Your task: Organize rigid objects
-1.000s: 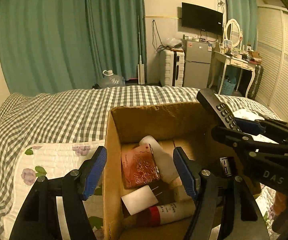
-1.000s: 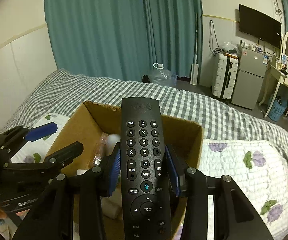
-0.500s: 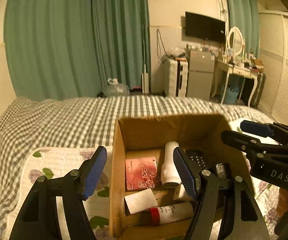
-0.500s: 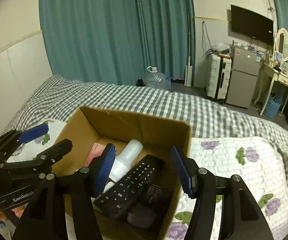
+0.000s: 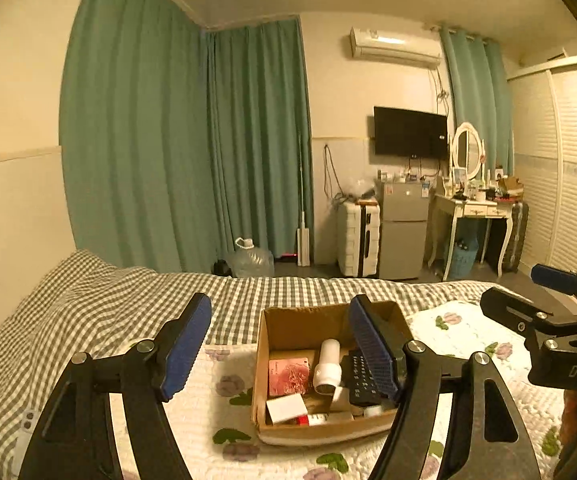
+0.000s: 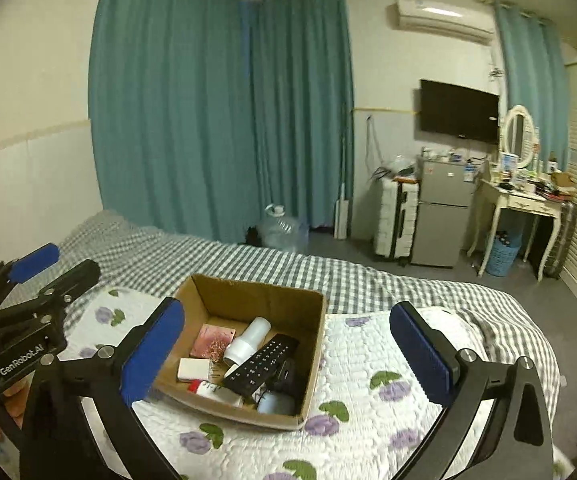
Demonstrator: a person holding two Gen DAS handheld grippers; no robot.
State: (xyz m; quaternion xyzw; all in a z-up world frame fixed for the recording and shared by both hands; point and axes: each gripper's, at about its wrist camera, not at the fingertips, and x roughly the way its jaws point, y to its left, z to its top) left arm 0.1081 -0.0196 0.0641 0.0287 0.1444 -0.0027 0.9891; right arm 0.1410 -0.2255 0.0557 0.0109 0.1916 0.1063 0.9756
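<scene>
An open cardboard box (image 6: 224, 297) sits on the flowered quilt; it also shows in the left wrist view (image 5: 262, 380). Inside lie a black remote (image 6: 261, 365), a white cylinder (image 6: 246, 340), a pink card (image 6: 212, 340), a small white box (image 6: 192, 369) and a red-and-white tube (image 6: 212, 391). The remote (image 5: 362, 378) and white cylinder (image 5: 327, 366) show in the left wrist view too. My right gripper (image 6: 286, 354) is open and empty, raised above and behind the box. My left gripper (image 5: 280, 352) is open and empty, also raised back from the box.
The box rests on a bed with a checked cover (image 6: 248, 256). Beyond the bed stand a water jug (image 6: 282, 228), a white suitcase (image 6: 394, 224), a small fridge (image 6: 442, 212) and a dressing table (image 6: 522, 204). Green curtains (image 5: 192, 152) hang behind.
My right gripper opened and dropped the black remote into the box. Both grippers then pulled up and back, so the box looks smaller and farther.
</scene>
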